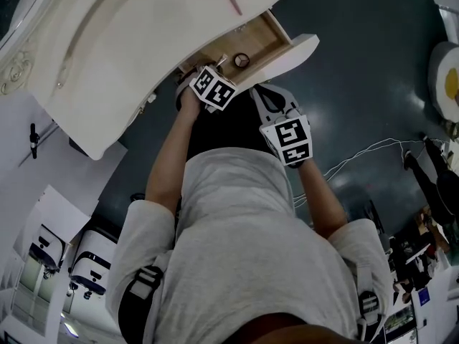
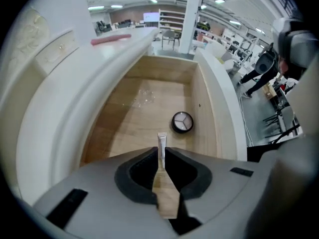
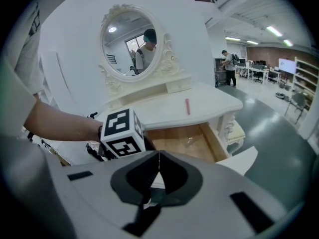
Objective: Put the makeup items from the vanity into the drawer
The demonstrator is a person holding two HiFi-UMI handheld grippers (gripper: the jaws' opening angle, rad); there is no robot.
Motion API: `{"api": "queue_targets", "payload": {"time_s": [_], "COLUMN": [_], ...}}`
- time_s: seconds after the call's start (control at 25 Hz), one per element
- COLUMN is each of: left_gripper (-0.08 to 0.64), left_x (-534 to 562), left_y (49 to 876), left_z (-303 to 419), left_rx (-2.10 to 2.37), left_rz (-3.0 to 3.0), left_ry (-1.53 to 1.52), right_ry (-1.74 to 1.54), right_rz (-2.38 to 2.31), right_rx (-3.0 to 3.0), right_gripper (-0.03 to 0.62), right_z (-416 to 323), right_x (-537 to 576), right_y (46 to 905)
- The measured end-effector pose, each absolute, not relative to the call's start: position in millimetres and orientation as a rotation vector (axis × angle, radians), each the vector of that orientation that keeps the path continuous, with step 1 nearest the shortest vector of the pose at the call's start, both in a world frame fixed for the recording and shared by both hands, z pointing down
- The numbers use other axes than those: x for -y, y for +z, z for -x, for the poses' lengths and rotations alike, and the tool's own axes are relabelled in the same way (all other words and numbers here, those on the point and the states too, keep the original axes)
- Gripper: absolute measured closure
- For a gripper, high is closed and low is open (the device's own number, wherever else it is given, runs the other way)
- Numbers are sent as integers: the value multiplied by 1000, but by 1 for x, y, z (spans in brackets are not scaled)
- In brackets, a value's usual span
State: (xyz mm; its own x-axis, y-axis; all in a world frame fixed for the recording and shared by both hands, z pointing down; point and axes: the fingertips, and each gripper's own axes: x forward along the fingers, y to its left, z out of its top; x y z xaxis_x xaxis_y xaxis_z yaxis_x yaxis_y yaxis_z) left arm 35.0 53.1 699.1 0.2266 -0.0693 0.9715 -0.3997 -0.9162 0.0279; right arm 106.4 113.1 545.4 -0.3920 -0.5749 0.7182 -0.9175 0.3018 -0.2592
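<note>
left gripper [image 2: 161, 156] clamped a tube [image 2: 161, 142] over the drawer [image 2: 149, 103]; a compact [image 2: 182, 122] already lay inside at one o'clock; a pink stick [image 2: 110, 39] was left on the vanity [image 2: 60, 83] at eleven; right gripper [image 3: 158, 168] was closed, empty

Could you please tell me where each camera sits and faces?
Head view: on the person's head, looking down at vanity and open drawer; shows torso, forearms, left gripper, right gripper.
Left gripper view: on that gripper, looking into the drawer; jaws pinch a tube.
Right gripper view: on that gripper, facing the mirror; left forearm shows.
All share the drawer.
</note>
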Motion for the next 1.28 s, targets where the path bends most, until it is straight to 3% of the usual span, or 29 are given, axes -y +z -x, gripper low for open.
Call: {"api": "queue_targets", "payload": {"time_s": [0.2,0.64,1.28], "left_gripper": [548,551,551], "left_x": [-54,-38,3], "left_y": [650,542,527], "left_z": [-29,2,11], "left_rx": [562,828,826], "left_rz": [-2332,-2368,-2377], "left_ry": [1676,1336,1225], "right_ry": [843,697,661], "right_rz": [-1345,-1335,-1288], "right_rx": [2115,2145,1988], "right_gripper": [577,577,577], "right_z": [-117,-108,-102], "right_x": [-97,-45,26], "right_y": [525,479,483]}}
